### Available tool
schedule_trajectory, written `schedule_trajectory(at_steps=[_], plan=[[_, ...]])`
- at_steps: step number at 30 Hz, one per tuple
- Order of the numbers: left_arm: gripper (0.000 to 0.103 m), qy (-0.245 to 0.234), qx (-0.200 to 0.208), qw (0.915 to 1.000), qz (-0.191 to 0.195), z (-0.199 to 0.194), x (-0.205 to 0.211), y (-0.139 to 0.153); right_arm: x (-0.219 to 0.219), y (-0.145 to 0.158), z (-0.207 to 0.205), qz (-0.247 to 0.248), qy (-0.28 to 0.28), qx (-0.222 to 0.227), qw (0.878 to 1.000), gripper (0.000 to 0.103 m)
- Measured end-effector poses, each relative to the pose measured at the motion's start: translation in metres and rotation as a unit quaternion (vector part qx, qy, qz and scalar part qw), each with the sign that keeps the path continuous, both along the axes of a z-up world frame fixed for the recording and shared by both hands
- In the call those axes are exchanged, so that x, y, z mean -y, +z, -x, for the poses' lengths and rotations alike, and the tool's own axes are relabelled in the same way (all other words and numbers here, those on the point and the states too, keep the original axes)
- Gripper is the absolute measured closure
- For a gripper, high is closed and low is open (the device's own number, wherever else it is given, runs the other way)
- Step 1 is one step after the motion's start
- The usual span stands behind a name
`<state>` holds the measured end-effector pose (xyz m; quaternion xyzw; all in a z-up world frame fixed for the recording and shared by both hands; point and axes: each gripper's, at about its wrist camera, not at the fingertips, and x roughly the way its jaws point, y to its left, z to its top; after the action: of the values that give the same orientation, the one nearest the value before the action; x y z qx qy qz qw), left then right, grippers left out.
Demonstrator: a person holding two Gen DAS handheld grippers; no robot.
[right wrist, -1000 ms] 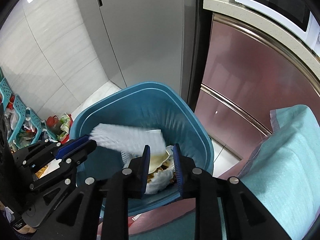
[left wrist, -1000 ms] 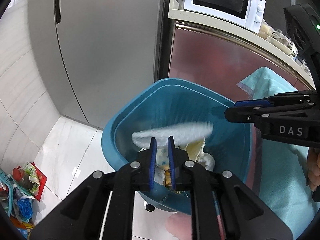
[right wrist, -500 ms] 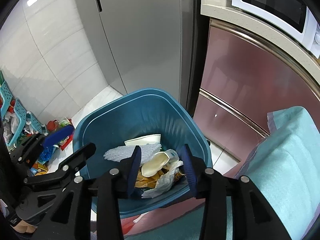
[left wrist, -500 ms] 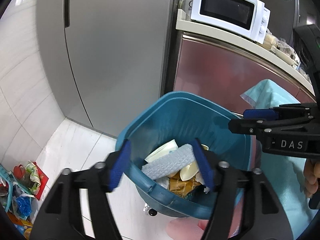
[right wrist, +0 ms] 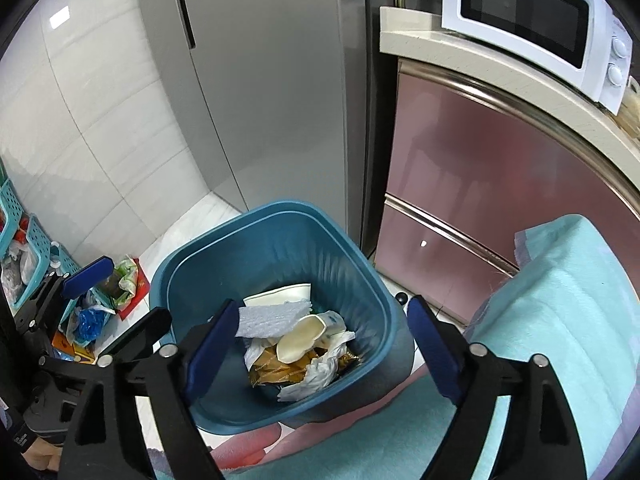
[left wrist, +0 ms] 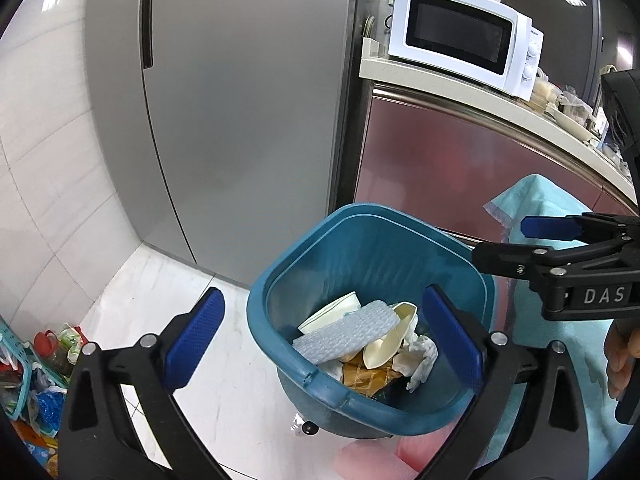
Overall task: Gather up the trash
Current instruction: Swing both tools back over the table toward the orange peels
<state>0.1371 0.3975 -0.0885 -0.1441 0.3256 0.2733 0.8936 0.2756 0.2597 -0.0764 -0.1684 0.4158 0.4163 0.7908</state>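
**Trash lying in the blue bin**

A blue bin (left wrist: 372,264) stands on the floor by a grey fridge (left wrist: 240,100). Inside lie a white foam sheet (left wrist: 346,338), paper cups, crumpled tissue (left wrist: 420,354) and a brown wrapper (right wrist: 276,368). Above it, the left gripper (left wrist: 320,336) and right gripper (right wrist: 316,350) hang with jaws opening, nothing between them. A microwave (left wrist: 464,36) sits on the bench (left wrist: 440,80); a teal cloth (right wrist: 560,320) lies right of the bin.

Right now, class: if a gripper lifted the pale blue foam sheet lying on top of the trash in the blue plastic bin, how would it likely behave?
The pale blue foam sheet looks thin and bubbly, so it is probably very light. It bridges the paper cups beneath with little sag, suggesting some springiness, though it may bend if gripped at one edge. Both grippers' jaws are opening, with nothing between them.
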Motion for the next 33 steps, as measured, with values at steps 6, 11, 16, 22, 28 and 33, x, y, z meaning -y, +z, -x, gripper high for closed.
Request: schedule_trajectory(at_steps=[6,11,16,22,28,33], plan=[[0.006,0.005,0.008,0.9999,-0.004,0.014,0.011,0.012,0.016,0.012,0.004,-0.015,-0.010,0.014,1.000,0.009],[0.006,0.007,0.017,0.9998,-0.009,0.033,0.025,0.027,0.031,0.026,0.012,-0.028,-0.015,0.028,0.999,0.007],[0.006,0.008,0.029,0.9993,-0.021,0.053,0.043,0.045,0.049,0.038,0.024,-0.044,-0.016,0.038,0.998,0.007],[0.006,0.003,0.040,0.9987,-0.031,0.068,0.066,0.063,0.078,0.054,0.042,-0.068,-0.017,0.050,0.996,0.007],[0.006,-0.003,0.053,0.9977,-0.043,0.080,0.089,0.082,0.109,0.069,0.057,-0.094,-0.021,0.061,0.994,0.007],[0.006,-0.009,0.067,0.9965,-0.049,0.088,0.112,0.097,0.143,0.083,0.072,-0.119,-0.028,0.076,0.990,0.007]])
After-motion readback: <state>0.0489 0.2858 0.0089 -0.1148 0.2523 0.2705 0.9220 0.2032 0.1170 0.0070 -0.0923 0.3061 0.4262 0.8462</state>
